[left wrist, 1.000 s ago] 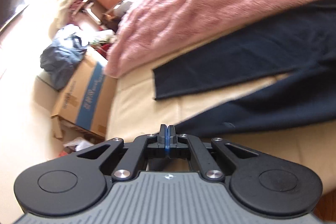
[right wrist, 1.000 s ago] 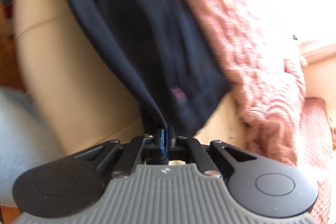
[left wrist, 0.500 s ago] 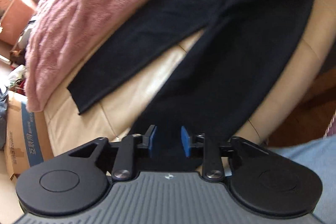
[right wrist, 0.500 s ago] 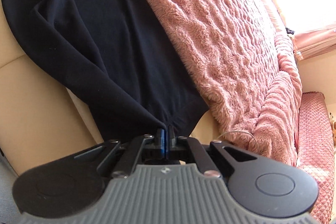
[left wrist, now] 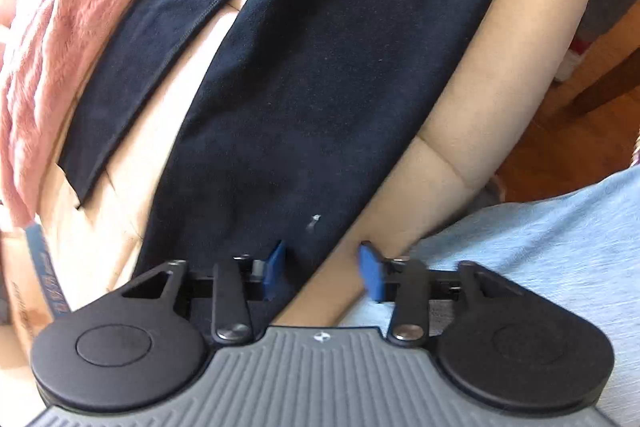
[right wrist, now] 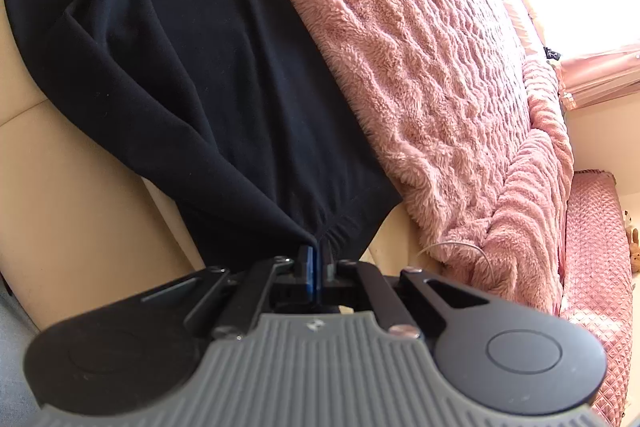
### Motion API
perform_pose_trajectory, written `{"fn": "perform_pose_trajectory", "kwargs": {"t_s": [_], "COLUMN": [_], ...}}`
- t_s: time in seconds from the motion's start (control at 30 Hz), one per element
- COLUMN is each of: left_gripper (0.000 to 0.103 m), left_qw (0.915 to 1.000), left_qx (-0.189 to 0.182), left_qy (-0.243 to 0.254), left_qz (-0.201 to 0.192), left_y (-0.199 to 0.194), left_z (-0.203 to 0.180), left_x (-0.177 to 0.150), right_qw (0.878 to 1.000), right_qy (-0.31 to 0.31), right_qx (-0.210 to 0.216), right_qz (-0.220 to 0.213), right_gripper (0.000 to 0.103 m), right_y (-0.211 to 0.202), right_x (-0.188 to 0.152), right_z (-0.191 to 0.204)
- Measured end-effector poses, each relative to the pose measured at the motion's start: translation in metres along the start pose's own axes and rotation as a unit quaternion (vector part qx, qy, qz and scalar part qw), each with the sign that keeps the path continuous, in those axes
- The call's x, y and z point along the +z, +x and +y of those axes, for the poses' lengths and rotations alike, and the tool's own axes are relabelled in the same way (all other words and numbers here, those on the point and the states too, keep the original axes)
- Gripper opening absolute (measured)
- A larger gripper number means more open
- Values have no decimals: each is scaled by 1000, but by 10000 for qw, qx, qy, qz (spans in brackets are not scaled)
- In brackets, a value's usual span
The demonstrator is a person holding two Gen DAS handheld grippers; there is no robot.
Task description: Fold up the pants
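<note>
Dark navy pants (left wrist: 320,87) lie spread on a beige cushion (left wrist: 480,87), the two legs split apart. My left gripper (left wrist: 324,269) points steeply down over the near leg. Its blue pads (left wrist: 276,267) stand apart and the jaws are closing. The leg's side edge runs between them, close against the left pad, and neither pad presses on it. In the right wrist view my right gripper (right wrist: 318,263) is shut on a bunched corner of the pants (right wrist: 200,67), and folds of cloth fan out from the pinch.
A fluffy pink blanket (right wrist: 420,67) covers the cushion beyond the pants and borders the far leg (left wrist: 52,39). A person's light blue trouser leg (left wrist: 540,227) is at the lower right. A cardboard box (left wrist: 24,287) and wooden floor (left wrist: 580,131) flank the cushion.
My left gripper went from shut to open, rolled, and dropped close onto the near pant leg. The right gripper kept its pinch on the pants corner and shifted sideways early on.
</note>
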State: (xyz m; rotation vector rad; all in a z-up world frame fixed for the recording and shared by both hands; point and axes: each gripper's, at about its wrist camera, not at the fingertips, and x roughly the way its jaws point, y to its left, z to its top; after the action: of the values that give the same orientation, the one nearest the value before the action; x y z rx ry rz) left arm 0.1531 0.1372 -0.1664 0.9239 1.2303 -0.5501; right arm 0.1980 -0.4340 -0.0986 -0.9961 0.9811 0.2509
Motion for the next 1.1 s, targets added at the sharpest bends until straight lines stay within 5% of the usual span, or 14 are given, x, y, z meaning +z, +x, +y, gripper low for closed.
{"fn": "perform_pose_trajectory", "kwargs": {"t_s": [0.03,0.1,0.23,0.4,0.6,0.8,1.1], "left_gripper": [16,1,0,0,0,0,0], "left_qw": [9999,9992,9910,9611,9305,9333,9416], "left_qx": [7,196,528,900,996,1090,1016], "left_qy": [-98,-314,-1145,-2401,-3360,-3358,-3210], "left_qz": [-43,-164,-452,-1024,-1065,-653,15], "left_y": [-1,-5,-17,-59,-78,-50,7], "left_z": [0,-2,11,58,142,197,230], "left_x": [-1,0,-2,5,44,92,138], "right_qw": [10000,10000,9999,9996,9983,9974,9950], "right_qy": [15,56,105,172,353,577,990], "right_qx": [-5,-15,-30,-104,-240,-251,126], "right_qz": [4,-3,-24,-215,-401,-352,-15], "right_gripper": [0,0,0,0,0,0,0], "right_y": [0,-2,-6,-20,-8,42,127], "right_x": [-1,-5,-14,-20,-3,26,60], "right_z": [1,2,5,2,-30,-66,-99]}}
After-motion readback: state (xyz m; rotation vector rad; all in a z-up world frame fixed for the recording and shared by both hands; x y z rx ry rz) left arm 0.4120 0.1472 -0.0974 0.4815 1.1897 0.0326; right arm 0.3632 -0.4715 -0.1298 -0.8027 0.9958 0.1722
